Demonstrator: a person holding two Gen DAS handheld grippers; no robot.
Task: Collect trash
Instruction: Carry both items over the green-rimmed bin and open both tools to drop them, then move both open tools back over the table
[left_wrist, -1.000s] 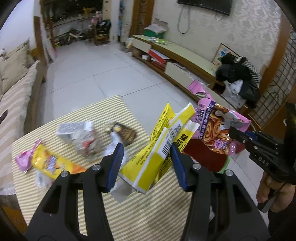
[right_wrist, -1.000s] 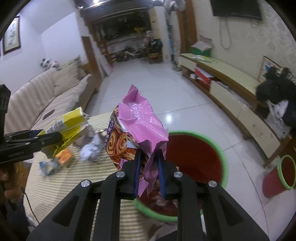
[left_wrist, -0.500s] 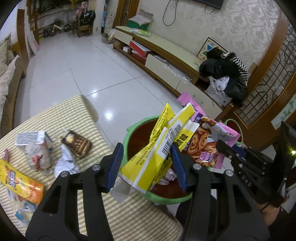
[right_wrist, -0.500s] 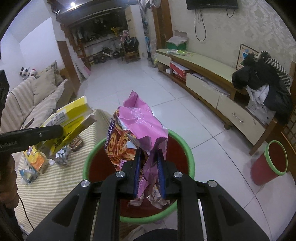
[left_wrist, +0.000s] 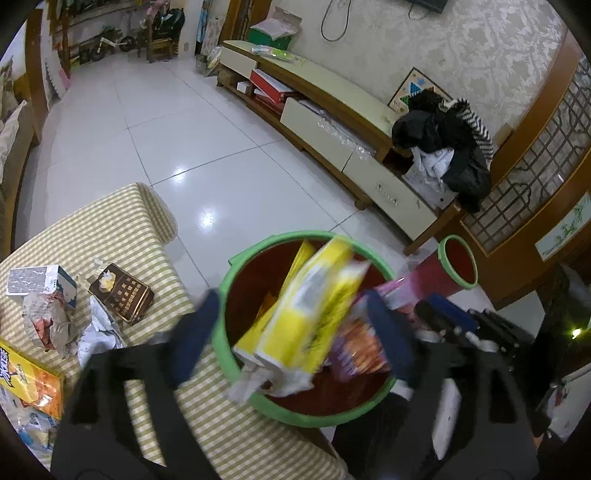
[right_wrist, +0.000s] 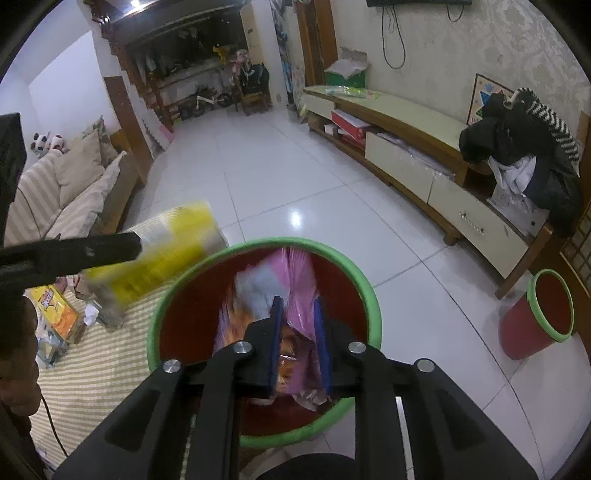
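Observation:
A red bin with a green rim stands beside the striped table. My left gripper hovers over the bin with its jaws spread wide; the yellow box is blurred between them and seems to be dropping. My right gripper is over the bin with its jaws parted; the pink snack bag slides down between them into the bin.
On the table lie a brown box, a crumpled paper wad, a white carton and an orange packet. A second small red bin stands on the tiled floor by the TV cabinet.
Both grippers moved from the table side to above the bin and opened. The yellow box and the pink bag have come loose and are falling in.

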